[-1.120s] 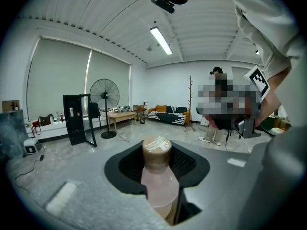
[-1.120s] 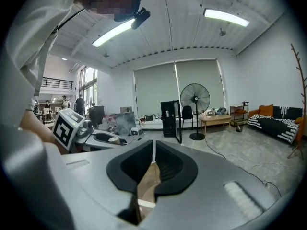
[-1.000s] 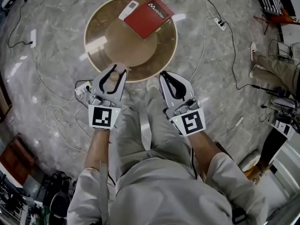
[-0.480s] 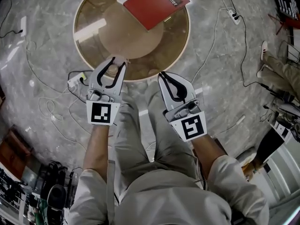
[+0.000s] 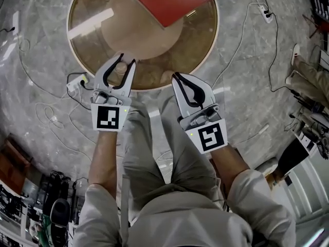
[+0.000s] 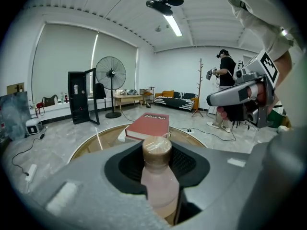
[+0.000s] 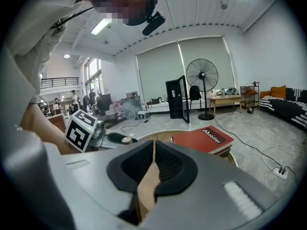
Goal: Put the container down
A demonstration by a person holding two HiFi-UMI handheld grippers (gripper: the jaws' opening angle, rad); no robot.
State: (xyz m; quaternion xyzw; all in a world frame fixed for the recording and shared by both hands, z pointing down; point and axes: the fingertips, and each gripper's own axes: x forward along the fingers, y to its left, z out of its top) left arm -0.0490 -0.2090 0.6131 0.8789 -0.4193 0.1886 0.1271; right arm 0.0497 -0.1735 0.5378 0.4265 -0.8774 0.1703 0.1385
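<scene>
My left gripper (image 5: 120, 66) is shut on a small pale container with a brown cap (image 5: 120, 72), holding it by the neck over the near edge of the round wooden table (image 5: 205, 50). In the left gripper view the container (image 6: 157, 171) stands upright between the dark pads, cap on top. My right gripper (image 5: 177, 77) hangs shut and empty just beside the table's rim; in its own view the right gripper (image 7: 153, 147) has its pads meeting. A red book (image 5: 172, 1) lies at the table's far side.
A white power strip (image 5: 76, 82) and cables trail over the marble floor left of the table. Another cable and socket (image 5: 266, 13) lie to the right. A person's legs (image 5: 308, 84) show at the right edge. A standing fan (image 6: 111, 75) and a sofa stand far off.
Both grippers have come forward towards the table, which now looks larger and nearer. The left gripper, still holding the container, has gone from the rim to further over the tabletop.
</scene>
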